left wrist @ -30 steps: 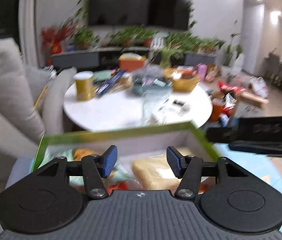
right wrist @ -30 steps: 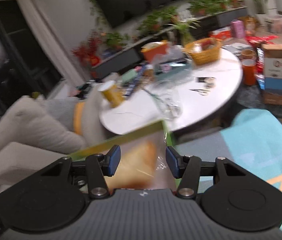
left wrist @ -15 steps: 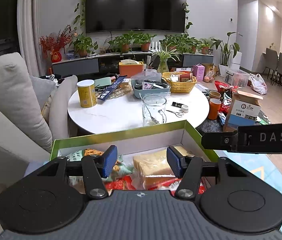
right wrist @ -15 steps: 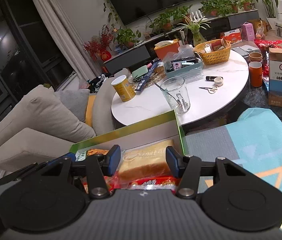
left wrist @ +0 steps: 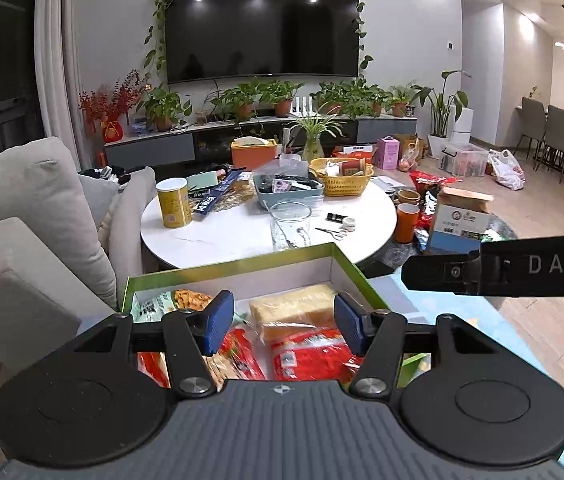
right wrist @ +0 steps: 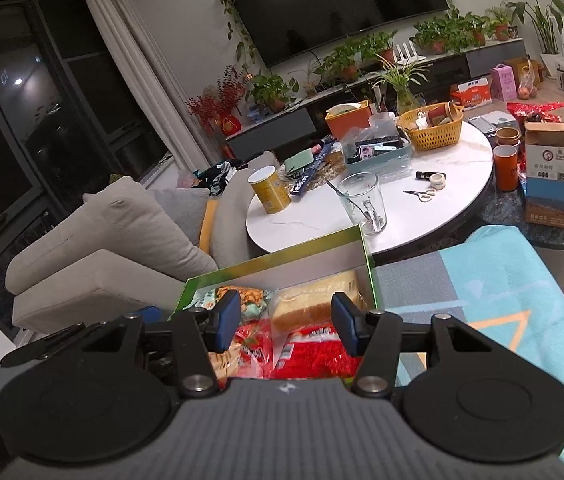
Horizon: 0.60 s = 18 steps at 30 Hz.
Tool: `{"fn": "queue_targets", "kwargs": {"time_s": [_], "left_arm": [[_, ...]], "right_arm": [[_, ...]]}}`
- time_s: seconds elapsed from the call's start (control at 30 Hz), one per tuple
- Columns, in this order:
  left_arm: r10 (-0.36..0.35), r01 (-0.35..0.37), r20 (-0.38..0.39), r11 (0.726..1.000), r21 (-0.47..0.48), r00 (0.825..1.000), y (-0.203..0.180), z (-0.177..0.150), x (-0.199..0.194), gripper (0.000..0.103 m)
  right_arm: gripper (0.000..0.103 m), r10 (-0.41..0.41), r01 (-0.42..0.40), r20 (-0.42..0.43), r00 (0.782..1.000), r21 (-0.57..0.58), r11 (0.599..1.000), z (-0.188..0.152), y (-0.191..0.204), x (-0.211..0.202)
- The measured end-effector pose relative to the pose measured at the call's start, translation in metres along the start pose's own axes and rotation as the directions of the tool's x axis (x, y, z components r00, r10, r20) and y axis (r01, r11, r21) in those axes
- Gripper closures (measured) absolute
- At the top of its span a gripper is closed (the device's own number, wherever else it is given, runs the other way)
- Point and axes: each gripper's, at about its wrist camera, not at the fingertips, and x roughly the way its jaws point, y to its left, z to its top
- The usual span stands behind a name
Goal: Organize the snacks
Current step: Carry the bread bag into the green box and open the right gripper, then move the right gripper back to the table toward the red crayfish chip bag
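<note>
A green-rimmed cardboard box (left wrist: 241,266) (right wrist: 277,258) holds several snack packs. A wrapped loaf of bread (left wrist: 294,310) (right wrist: 314,300) lies at its far right, red packets (left wrist: 314,356) (right wrist: 314,354) nearer me, and a green and orange snack bag (left wrist: 169,302) (right wrist: 237,298) at the far left. My left gripper (left wrist: 282,326) is open and empty above the box. My right gripper (right wrist: 286,324) is open and empty above the same box. The right gripper's body (left wrist: 502,270) shows at the right of the left wrist view.
A round white table (left wrist: 241,232) (right wrist: 442,184) stands just behind the box with a glass mug (left wrist: 290,226) (right wrist: 362,202), a yellow can (left wrist: 173,208) (right wrist: 269,190), a yellow basket (right wrist: 432,126) and scissors. A grey sofa (left wrist: 21,208) is on the left. A blue patterned cloth (right wrist: 502,300) lies right.
Both wrist views have steadied from a blurred sweep. Both grippers tilted down slightly and drew back, so more of the box's contents shows. The jaws stayed open.
</note>
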Motion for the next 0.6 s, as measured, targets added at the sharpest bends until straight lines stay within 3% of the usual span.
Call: {"fn": "queue_targets", "kwargs": {"time_s": [0.6], "left_arm": [[-0.035,0.034,-0.012,0.999,-0.021,0.999,-0.019,-0.046,-0.068,0.050]], "right_arm": [[0.049,0.007,-0.008,-0.034,0.999,-0.018,1.000,-0.044,0.011,-0.053]]}}
